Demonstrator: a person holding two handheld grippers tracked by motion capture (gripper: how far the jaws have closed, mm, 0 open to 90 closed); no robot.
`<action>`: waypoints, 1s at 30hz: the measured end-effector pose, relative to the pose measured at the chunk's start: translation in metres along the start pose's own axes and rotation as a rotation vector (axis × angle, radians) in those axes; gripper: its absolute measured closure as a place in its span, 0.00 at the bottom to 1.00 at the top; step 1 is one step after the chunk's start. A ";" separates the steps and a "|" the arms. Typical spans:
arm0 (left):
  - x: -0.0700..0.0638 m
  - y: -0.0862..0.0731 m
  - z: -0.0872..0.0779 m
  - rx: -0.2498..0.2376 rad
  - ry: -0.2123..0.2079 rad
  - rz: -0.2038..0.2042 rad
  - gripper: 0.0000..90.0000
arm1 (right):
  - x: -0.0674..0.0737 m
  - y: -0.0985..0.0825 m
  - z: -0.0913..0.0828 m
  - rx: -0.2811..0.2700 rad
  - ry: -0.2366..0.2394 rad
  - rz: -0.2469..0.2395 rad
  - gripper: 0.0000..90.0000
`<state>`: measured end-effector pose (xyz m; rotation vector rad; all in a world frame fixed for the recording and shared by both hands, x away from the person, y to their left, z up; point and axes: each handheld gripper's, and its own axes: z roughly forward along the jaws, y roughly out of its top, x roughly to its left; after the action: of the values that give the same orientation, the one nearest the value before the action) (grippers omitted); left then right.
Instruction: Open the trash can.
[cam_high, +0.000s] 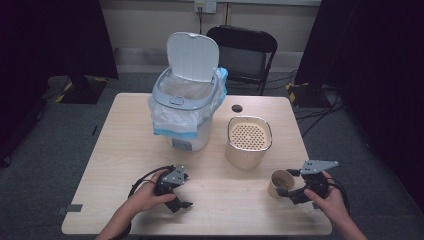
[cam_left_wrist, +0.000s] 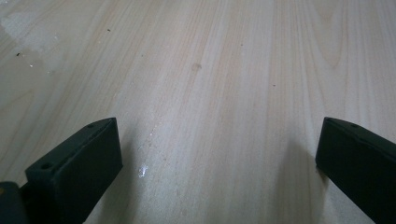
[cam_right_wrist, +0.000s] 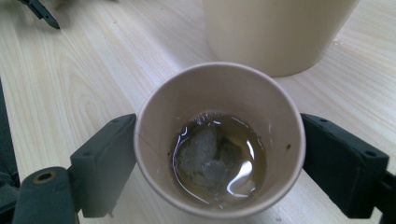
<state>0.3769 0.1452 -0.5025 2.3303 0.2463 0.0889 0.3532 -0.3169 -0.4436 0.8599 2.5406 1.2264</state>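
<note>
No text, label, brand, number or sign is legible on anything here.

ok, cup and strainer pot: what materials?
Cup: looks like matte tan paper, with a thin rolled rim and a side seam; it holds brownish liquid. Strainer pot: probably cream plastic or coated metal, with a smooth wall and a perforated insert. The table looks like light wood-grain laminate.

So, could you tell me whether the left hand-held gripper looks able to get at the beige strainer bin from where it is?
Probably yes. The left hand-held gripper sits open on the table, and bare wood lies between it and the strainer bin; the trash can stands off to the side.
</note>
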 end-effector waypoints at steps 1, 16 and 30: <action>0.000 0.000 0.000 0.000 0.000 0.000 0.00 | 0.000 0.000 0.000 0.000 0.000 0.000 0.16; 0.000 0.000 0.000 -0.003 0.000 0.000 0.00 | -0.001 -0.018 0.005 -0.036 0.022 0.015 0.16; 0.000 0.000 0.000 -0.003 -0.001 0.000 0.00 | -0.005 -0.033 0.019 -0.090 0.026 0.053 0.17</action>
<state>0.3769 0.1451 -0.5026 2.3274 0.2459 0.0883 0.3514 -0.3236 -0.4809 0.9022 2.4759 1.3659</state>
